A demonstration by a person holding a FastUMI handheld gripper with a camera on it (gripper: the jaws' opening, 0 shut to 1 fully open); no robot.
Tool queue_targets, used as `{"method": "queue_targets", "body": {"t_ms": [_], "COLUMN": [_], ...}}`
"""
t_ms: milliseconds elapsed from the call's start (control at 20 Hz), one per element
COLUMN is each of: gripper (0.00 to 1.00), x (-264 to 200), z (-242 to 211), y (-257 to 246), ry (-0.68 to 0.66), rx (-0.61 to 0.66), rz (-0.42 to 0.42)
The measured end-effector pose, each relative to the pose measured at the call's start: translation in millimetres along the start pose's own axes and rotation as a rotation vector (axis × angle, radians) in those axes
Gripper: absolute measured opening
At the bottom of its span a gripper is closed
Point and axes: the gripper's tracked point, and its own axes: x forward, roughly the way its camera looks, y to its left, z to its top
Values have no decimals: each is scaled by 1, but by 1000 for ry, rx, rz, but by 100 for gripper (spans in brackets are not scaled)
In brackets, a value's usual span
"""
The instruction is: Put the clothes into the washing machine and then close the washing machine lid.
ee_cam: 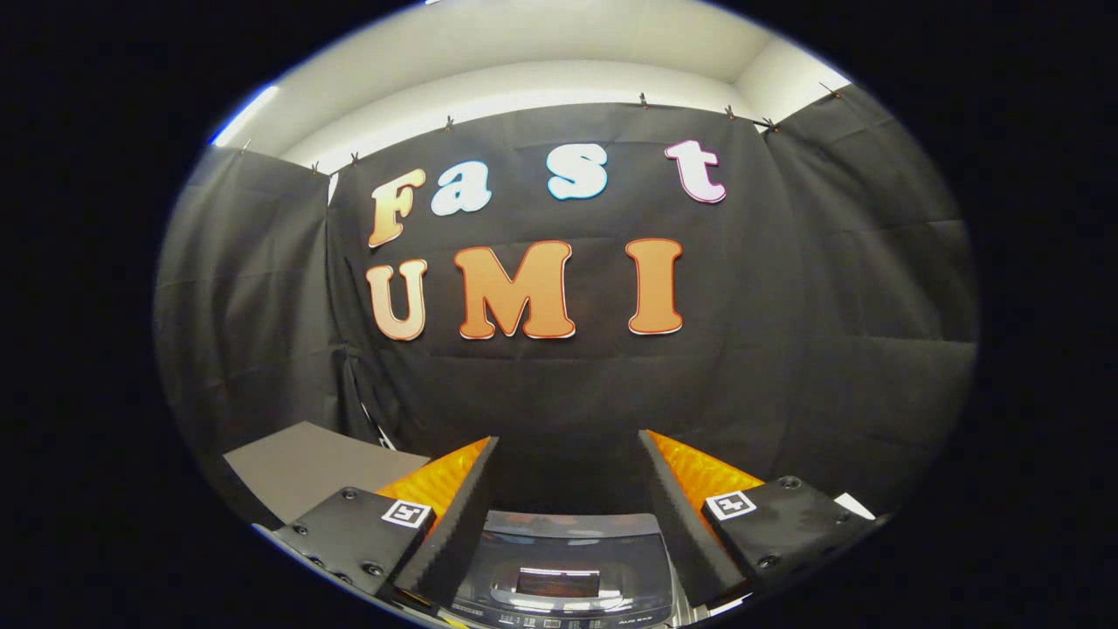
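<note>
My gripper (pixel 568 450) is held high and level, its two fingers spread wide apart with nothing between them. Below and between the fingers sits the washing machine (pixel 568 568), seen from above. Its dark glossy lid (pixel 572 533) lies flat and appears shut, reflecting light. A control strip (pixel 559 620) runs along the machine's near edge. The machine stands against the booth's black cloth wall.
A flat grey board or tabletop (pixel 306 467) lies to the left of the machine, beyond the left finger. A small white patch (pixel 854 505) shows past the right finger. Black cloth walls close the booth on three sides.
</note>
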Motion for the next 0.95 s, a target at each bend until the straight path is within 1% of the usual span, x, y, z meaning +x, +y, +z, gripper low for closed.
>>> {"method": "queue_targets", "body": {"t_ms": [100, 200, 450, 600, 950], "gripper": [99, 99, 99, 98, 98], "x": [-12, -22, -38, -45, -47], "z": [7, 12, 14, 14, 9], "y": [-8, -17, -26, -33, -39], "ry": [-23, -41, -74, -86, -93], "rx": [-12, -39, -13, 3, 40], "rz": [-10, -39, -57, -58, -39]}}
